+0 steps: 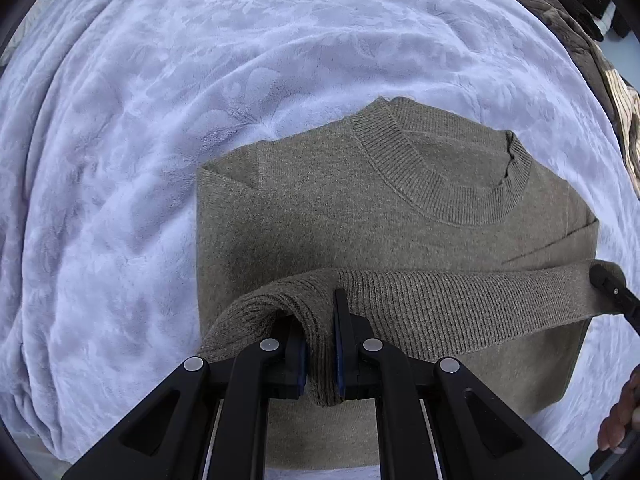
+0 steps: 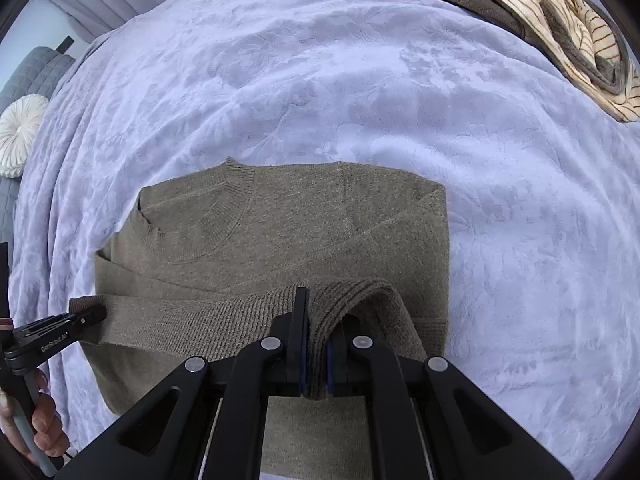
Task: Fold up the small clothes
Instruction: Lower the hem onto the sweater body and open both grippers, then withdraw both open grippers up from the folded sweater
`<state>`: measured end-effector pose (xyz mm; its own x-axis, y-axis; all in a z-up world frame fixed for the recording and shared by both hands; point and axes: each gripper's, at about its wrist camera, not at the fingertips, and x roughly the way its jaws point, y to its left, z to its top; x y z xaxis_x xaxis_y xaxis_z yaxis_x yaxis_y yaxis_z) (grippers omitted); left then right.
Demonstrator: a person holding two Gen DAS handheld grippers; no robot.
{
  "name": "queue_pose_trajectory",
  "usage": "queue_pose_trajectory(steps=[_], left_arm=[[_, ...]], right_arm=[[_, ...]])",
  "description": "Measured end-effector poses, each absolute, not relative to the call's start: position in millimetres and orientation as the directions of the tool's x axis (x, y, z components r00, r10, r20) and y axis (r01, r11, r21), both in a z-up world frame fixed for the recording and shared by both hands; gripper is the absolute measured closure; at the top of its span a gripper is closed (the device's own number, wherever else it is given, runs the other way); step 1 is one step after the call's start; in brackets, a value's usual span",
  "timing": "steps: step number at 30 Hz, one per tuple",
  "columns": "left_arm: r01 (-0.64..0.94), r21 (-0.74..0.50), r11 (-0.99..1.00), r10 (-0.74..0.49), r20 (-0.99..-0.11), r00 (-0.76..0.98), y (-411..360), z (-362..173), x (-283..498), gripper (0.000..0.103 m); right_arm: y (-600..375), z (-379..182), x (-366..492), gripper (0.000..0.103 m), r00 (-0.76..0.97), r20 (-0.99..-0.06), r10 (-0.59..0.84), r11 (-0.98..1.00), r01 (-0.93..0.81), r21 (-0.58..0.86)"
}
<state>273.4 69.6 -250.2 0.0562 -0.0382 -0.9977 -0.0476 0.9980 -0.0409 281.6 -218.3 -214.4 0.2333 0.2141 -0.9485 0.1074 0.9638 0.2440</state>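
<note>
An olive-brown knit sweater (image 1: 320,216) lies on a pale lavender blanket (image 1: 140,120), sleeves folded in, collar (image 1: 452,168) at the far end. Its ribbed bottom hem (image 1: 440,308) is lifted and stretched across the body. My left gripper (image 1: 320,344) is shut on the hem's left end. My right gripper (image 2: 318,344) is shut on the hem's right end (image 2: 352,304). In the right wrist view the sweater (image 2: 300,232) fills the middle, and the left gripper (image 2: 86,316) shows at the left edge. The right gripper's tip (image 1: 608,284) shows at the right edge of the left wrist view.
A brown garment with a cream striped one (image 2: 560,28) lies at the blanket's far right. A round white cushion (image 2: 18,132) and grey quilted furniture (image 2: 36,72) stand at the far left. The lavender blanket (image 2: 360,92) spreads beyond the sweater.
</note>
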Motion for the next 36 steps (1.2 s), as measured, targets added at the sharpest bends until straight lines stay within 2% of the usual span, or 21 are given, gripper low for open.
queue_pose_trajectory(steps=[10, 12, 18, 22, 23, 24, 25, 26, 28, 36], left_arm=[[-0.087, -0.077, 0.993, -0.075, -0.997, 0.021, 75.4, -270.8, 286.4, 0.091], [-0.099, -0.089, 0.991, -0.088, -0.996, 0.016, 75.0, -272.3, 286.9, 0.085], [-0.120, -0.126, 0.985, -0.128, -0.992, -0.002, 80.5, -278.6, 289.2, 0.085], [-0.157, -0.174, 0.972, -0.178, -0.984, -0.010, 89.8, -277.6, 291.2, 0.085], [-0.168, -0.184, 0.968, -0.189, -0.982, -0.012, 96.0, -279.9, 292.4, 0.080], [-0.176, -0.192, 0.965, -0.198, -0.980, -0.014, 104.9, -282.0, 295.3, 0.057], [-0.178, -0.186, 0.966, -0.189, -0.982, 0.000, 106.5, -280.3, 295.3, 0.043], [-0.171, -0.165, 0.971, -0.163, -0.986, 0.027, 107.1, -275.8, 295.0, 0.030], [-0.142, -0.123, 0.982, -0.114, -0.991, 0.066, 104.4, -267.6, 295.1, 0.030], [-0.105, -0.080, 0.991, -0.071, -0.994, 0.087, 95.7, -259.4, 299.2, 0.030]], right_arm=[[-218.3, -235.1, 301.0, 0.096, 0.205, -0.951, 0.233, 0.957, 0.123, 0.261], [-219.2, -237.1, 301.9, 0.096, 0.200, -0.950, 0.238, 0.956, 0.126, 0.266], [-228.0, -242.4, 305.4, 0.093, 0.199, -0.932, 0.304, 0.929, 0.157, 0.337], [-230.7, -241.6, 306.3, 0.083, 0.210, -0.926, 0.313, 0.924, 0.158, 0.348], [-230.7, -241.3, 306.7, 0.080, 0.211, -0.926, 0.314, 0.924, 0.155, 0.349], [-229.8, -240.9, 307.2, 0.073, 0.211, -0.927, 0.311, 0.926, 0.152, 0.345], [-229.0, -240.3, 307.1, 0.065, 0.214, -0.927, 0.308, 0.927, 0.150, 0.342], [-228.1, -238.9, 307.5, 0.063, 0.220, -0.928, 0.300, 0.930, 0.149, 0.336], [-227.0, -237.2, 307.7, 0.062, 0.226, -0.929, 0.294, 0.932, 0.147, 0.331], [-225.6, -236.2, 309.9, 0.062, 0.230, -0.932, 0.280, 0.938, 0.141, 0.317]])
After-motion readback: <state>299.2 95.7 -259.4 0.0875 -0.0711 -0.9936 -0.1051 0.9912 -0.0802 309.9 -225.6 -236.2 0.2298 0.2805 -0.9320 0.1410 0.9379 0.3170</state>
